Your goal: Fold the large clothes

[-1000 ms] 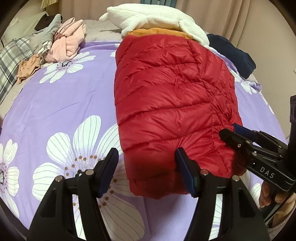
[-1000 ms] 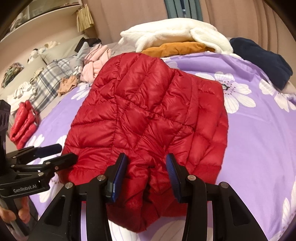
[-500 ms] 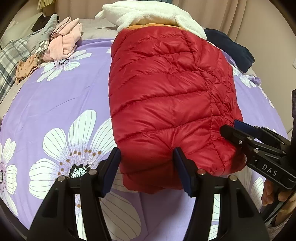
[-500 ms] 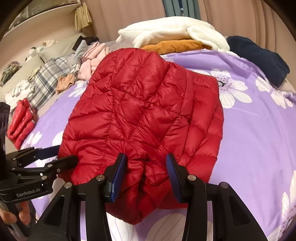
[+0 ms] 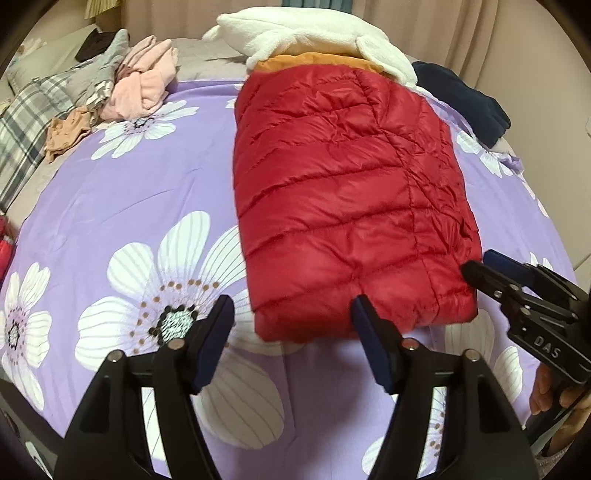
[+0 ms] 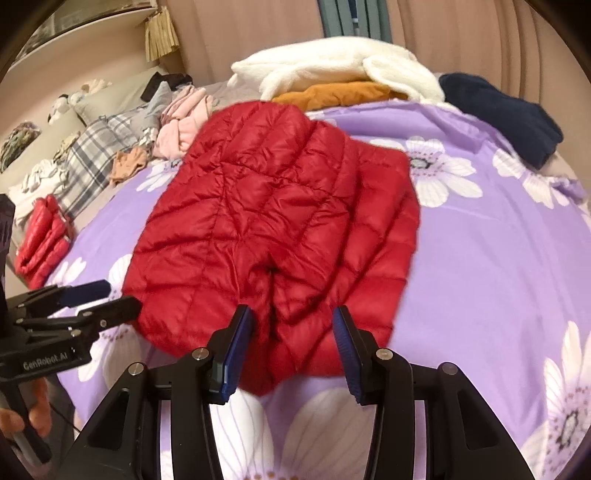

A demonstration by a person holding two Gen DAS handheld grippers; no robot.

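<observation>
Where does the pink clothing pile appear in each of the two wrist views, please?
Left wrist view: pink pile at upper left, left of the red jacket.
Right wrist view: pink pile at upper left of centre, just behind the jacket's far-left edge.
Shared landmark: the white fleece beyond the jacket.

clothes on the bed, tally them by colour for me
red: 2, the jacket and a folded piece
white: 1, fleece
orange: 1
navy: 1
pink: 1
plaid: 1
tan: 1
total: 8, not counting the blurry pile at far left
</observation>
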